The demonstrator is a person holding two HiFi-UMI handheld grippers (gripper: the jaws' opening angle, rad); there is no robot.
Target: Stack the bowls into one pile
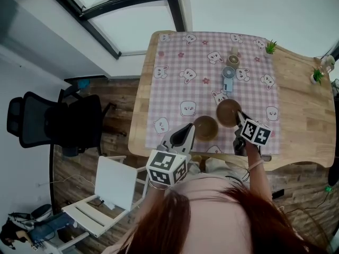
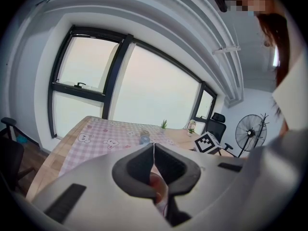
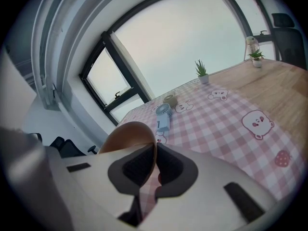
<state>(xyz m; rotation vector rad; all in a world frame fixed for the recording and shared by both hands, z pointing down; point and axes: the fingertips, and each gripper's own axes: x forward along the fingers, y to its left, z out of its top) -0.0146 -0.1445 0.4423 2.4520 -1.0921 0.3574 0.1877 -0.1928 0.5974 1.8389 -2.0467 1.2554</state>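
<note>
I see right gripper pinching bowl rim; bowl tilted, just beside second bowl on cloth. On left gripper, jaws together, empty.

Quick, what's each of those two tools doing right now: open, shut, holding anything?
Left tool: closed, with nothing between its jaws.
Right tool: closed on the rim of a brown bowl.
</note>
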